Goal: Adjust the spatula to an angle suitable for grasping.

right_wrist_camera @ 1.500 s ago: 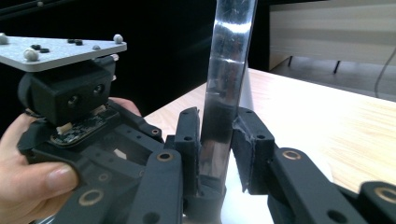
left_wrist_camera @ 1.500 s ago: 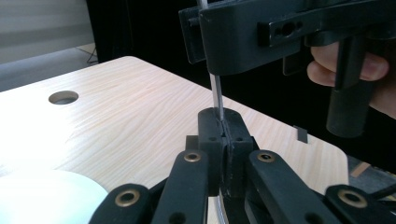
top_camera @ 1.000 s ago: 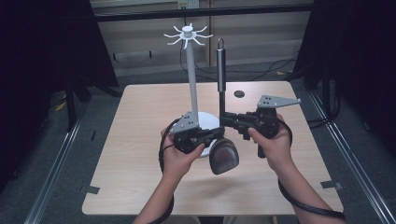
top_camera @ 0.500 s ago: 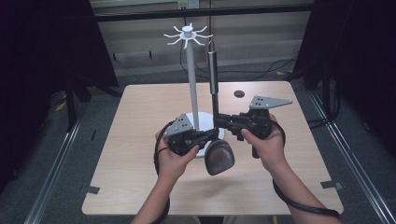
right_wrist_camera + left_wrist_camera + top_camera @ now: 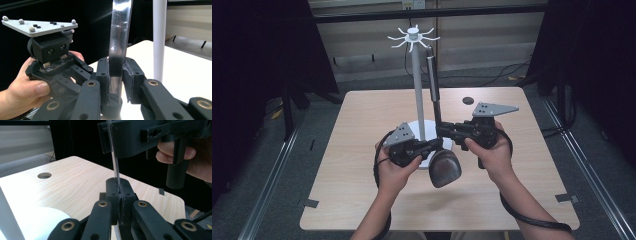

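A spatula is held upright over the table, its dark head [image 5: 444,168] low and its black handle [image 5: 432,75] up beside the white stand's pole [image 5: 417,85]. My left gripper [image 5: 439,145] is shut on the thin metal shaft just above the head, which appears edge-on between its jaws [image 5: 119,188]. My right gripper [image 5: 443,130] is shut on the same shaft a little higher, where the flat metal strip [image 5: 119,37] rises from its jaws [image 5: 116,67]. The stand's ring of hooks [image 5: 413,36] sits above the handle's top.
The stand's round white base [image 5: 426,128] rests mid-table under the grippers, and its pole [image 5: 159,37] stands close behind the spatula. A small round hole [image 5: 468,100] lies at the table's far right. Dark curtains and rails flank the table.
Both grippers have carried the upright spatula leftwards, bringing its handle close beside the stand's pole. Both stay shut on the shaft.
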### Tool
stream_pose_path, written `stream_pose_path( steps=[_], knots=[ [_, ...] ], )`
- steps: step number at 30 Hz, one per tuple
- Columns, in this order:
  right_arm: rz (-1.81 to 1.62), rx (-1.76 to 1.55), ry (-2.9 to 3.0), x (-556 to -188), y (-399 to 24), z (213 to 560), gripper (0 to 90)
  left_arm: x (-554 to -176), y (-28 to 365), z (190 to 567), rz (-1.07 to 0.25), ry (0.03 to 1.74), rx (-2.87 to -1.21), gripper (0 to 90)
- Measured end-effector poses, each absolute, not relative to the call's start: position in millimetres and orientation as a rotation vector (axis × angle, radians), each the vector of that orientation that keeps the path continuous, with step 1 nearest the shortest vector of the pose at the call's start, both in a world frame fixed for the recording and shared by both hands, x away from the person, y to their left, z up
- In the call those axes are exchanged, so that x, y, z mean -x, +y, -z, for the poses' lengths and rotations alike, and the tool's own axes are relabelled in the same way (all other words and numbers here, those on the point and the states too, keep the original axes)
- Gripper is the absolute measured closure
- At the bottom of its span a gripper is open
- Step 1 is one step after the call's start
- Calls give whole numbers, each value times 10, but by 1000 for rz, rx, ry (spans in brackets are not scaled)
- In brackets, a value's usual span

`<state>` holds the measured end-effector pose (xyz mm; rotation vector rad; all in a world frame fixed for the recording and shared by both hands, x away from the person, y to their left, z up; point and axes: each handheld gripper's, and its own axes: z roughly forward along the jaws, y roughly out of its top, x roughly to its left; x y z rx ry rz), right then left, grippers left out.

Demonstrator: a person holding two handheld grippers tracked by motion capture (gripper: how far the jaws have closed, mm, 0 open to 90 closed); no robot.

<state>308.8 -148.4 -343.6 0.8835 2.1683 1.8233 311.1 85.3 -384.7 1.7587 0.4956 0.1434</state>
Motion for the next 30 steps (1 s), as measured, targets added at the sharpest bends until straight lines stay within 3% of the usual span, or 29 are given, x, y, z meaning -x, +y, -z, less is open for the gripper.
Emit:
stream_pose_path(
  steps=[22, 30],
  knots=[
    [-1765, -879, 2156, -3165, -1411, 3469, 751, -3213, 864, 3872, -166, 522, -1780, 881],
    [-1743, -847, 2141, -3155, -1452, 3446, 707, -3238, 905, 3883, -194, 528, -1789, 879]
  ],
)
